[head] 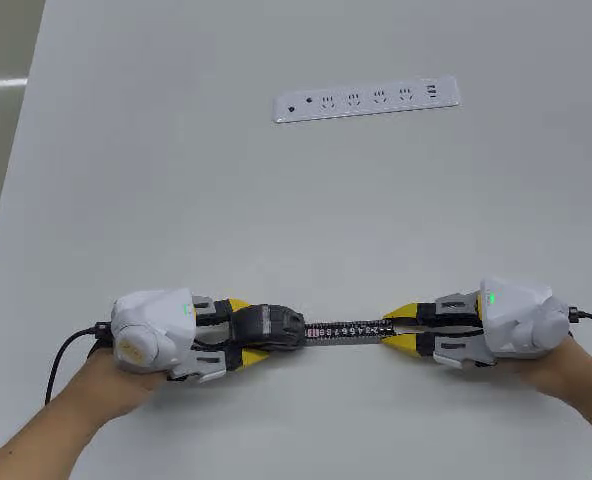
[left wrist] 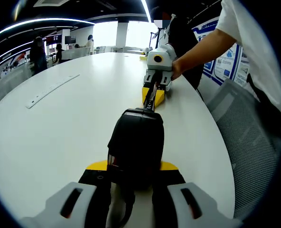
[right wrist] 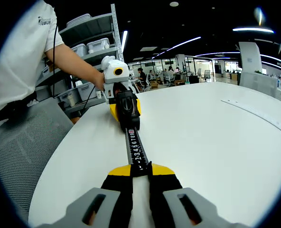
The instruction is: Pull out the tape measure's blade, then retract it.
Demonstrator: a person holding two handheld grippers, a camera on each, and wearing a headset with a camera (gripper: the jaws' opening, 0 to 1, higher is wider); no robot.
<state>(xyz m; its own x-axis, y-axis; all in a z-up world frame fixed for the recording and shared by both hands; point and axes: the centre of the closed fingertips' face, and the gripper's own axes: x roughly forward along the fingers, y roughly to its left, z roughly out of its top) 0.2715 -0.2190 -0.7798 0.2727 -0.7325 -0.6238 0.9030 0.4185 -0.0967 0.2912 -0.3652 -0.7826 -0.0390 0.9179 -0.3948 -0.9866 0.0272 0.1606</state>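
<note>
Near the front edge of the white desk (head: 276, 200), the tape measure (head: 266, 327) is held between the two tools, with its black case on the left and its blade (head: 346, 330) drawn out to the right. The left tool (head: 246, 330) is closed on the case, one yellow-tipped jaw on either side. The person's left hand (head: 106, 380) grips the white body behind it. The right tool (head: 397, 328) is pinched narrow on the blade's free end and is held by the right hand (head: 568, 368). The blade runs straight between them with its printed numbers facing up; whether it touches the desk I cannot tell.

In the left gripper view the case (left wrist: 135, 142) sits clamped between the jaws, and the blade leads away from it to the right tool (left wrist: 153, 95) farther along the desk. In the right gripper view the blade (right wrist: 135, 147) comes out from between the closed jaws, with digits 2 to 8 readable, and reaches the case (right wrist: 127, 111).

A white power strip (head: 368, 98) lies flat toward the far side of the desk, well apart from the tools. A grey mesh chair (right wrist: 22, 142) stands beside the desk's edge.
</note>
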